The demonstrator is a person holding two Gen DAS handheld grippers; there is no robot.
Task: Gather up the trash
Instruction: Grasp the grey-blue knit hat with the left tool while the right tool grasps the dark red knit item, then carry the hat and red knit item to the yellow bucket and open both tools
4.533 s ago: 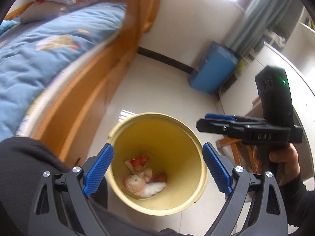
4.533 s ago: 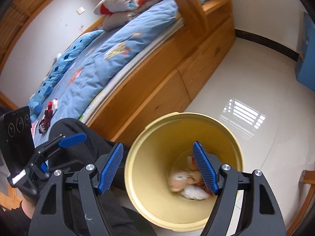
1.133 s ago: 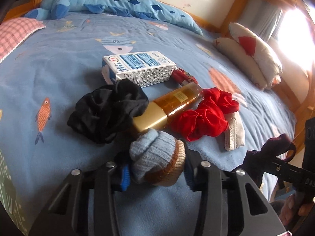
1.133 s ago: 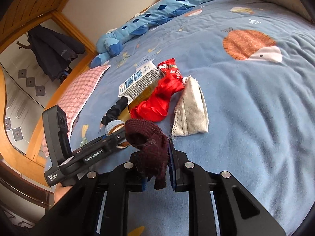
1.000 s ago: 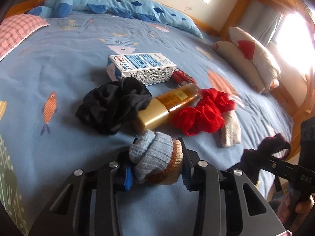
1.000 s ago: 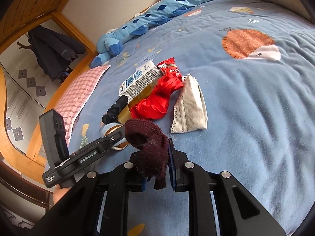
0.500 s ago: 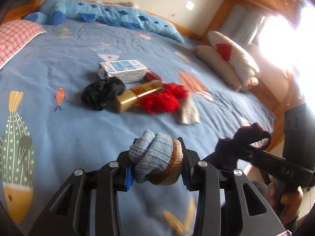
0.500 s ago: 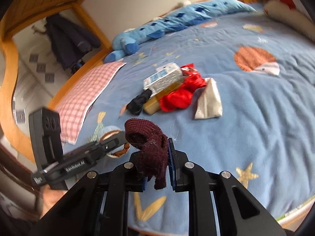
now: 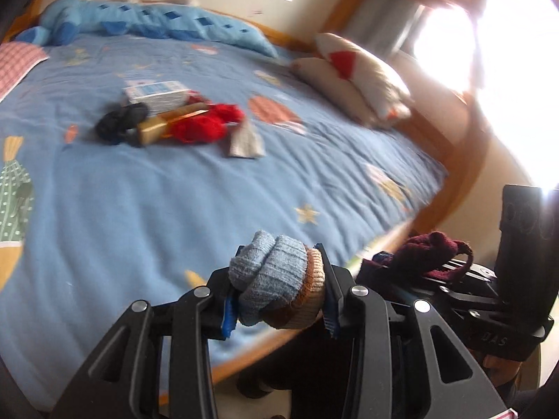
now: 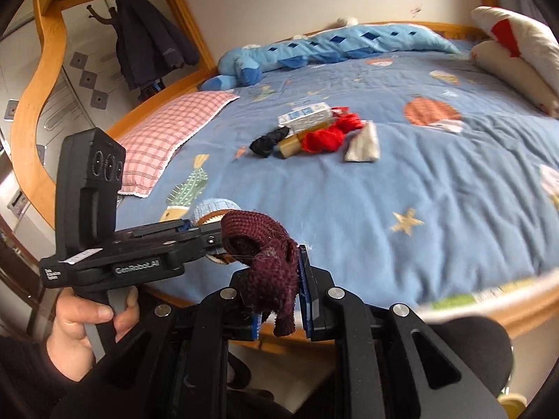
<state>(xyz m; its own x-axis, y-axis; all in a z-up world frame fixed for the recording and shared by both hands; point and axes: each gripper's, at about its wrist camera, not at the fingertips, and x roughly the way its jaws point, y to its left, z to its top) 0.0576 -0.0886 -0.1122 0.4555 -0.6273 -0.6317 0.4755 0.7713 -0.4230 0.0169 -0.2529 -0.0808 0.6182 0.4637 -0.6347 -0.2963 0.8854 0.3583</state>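
The black plastic left gripper (image 10: 223,241) body reads "GenRobot.AI" along its side. The black plastic right gripper (image 9: 394,265) body shows "DAS". Print on the white-and-blue carton (image 10: 304,114) is illegible.

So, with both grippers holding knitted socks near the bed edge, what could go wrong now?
The dark maroon knitted sock hangs loose below the right gripper, pinched only partly, so it may slip out. The rolled light-blue sock with brown cuff bulges out of the left gripper and might pop free. The grippers are close and could bump.

On your blue patterned bed (image 10: 401,202), a white-blue carton (image 10: 304,114), black cloth (image 10: 268,141), amber bottle (image 10: 297,139), red cloth (image 10: 330,136) and grey sock (image 10: 363,143) cluster beside the carton.
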